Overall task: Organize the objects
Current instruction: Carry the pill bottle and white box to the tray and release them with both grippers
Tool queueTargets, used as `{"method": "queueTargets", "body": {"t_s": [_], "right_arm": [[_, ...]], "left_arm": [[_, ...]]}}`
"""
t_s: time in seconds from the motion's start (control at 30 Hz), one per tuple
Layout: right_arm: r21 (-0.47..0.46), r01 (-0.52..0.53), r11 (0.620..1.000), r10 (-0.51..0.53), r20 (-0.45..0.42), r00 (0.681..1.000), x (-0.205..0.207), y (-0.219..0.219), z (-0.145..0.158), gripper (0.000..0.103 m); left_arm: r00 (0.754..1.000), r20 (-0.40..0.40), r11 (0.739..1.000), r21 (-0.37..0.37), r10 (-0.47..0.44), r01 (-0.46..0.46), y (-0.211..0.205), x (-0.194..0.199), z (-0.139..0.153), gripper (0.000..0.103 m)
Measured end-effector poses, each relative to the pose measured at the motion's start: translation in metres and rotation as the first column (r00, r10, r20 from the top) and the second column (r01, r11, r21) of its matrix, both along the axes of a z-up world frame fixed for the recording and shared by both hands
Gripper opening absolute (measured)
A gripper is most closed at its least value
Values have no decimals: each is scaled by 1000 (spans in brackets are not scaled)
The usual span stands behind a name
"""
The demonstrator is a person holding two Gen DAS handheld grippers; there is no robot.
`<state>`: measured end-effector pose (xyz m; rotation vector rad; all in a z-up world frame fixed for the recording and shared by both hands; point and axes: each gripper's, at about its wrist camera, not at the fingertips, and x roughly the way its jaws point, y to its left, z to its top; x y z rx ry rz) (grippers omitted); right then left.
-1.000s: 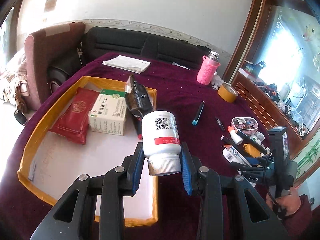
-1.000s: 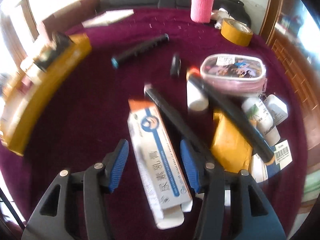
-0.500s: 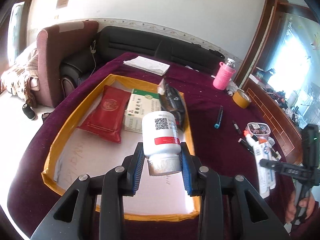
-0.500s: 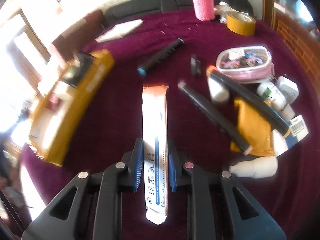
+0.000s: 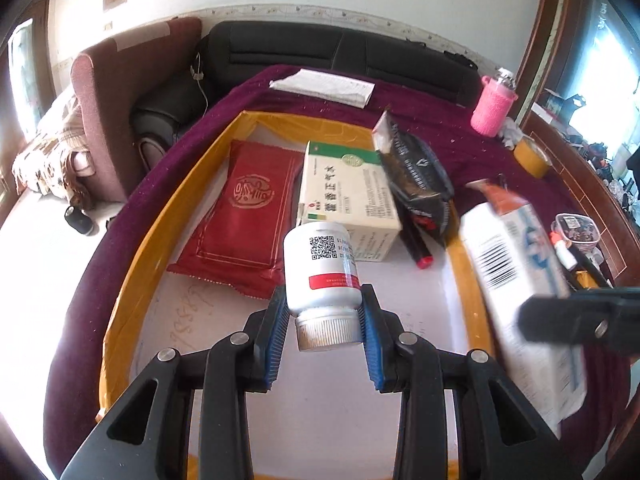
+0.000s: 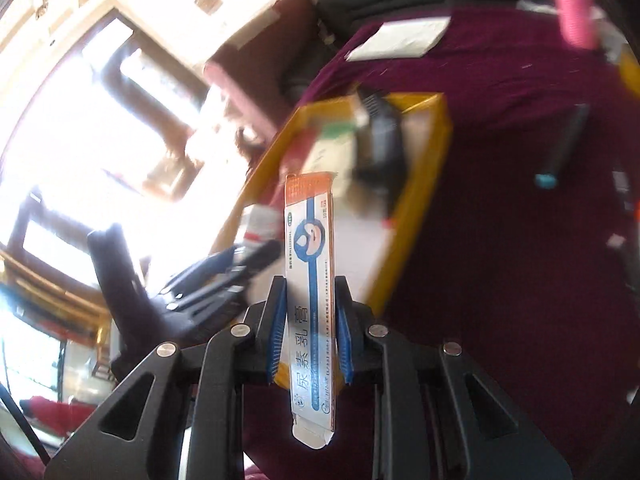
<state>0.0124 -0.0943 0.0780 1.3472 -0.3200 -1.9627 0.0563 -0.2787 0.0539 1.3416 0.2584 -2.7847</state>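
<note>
My left gripper (image 5: pixel 323 322) is shut on a white pill bottle (image 5: pixel 320 268) with a red label band and silver cap, held above the white floor of the yellow-rimmed tray (image 5: pixel 160 216). My right gripper (image 6: pixel 310 328) is shut on a long white, blue and orange ointment box (image 6: pixel 310 280), held upright near the tray's right rim (image 6: pixel 424 200). In the left wrist view the same box (image 5: pixel 520 280) hovers by the tray's right edge. The tray holds a red pouch (image 5: pixel 244 212), a green-and-white medicine box (image 5: pixel 348 196) and a black packet (image 5: pixel 416 176).
The table has a purple cloth (image 5: pixel 472 152). A folded white paper (image 5: pixel 324 86) lies at the back, with a pink bottle (image 5: pixel 492 106) and a tape roll (image 5: pixel 530 156) at the right. A black pen with a blue cap (image 6: pixel 560 148) lies right of the tray. Sofas stand behind.
My right gripper closed on the ointment box, lifted it and swung left to the tray. My left gripper carried the pill bottle further over the tray.
</note>
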Motion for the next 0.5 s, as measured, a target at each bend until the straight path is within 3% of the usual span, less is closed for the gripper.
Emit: {"method": "queueTargets", "body": {"t_s": [0.27, 0.5], "right_arm": [[116, 11, 993, -22, 94, 995, -30, -49, -48, 20], [186, 52, 981, -69, 88, 994, -62, -68, -57, 20]], "left_arm": [[993, 115, 1000, -6, 0, 1, -15, -28, -17, 30], [990, 141, 999, -32, 9, -5, -22, -51, -18, 30]]}}
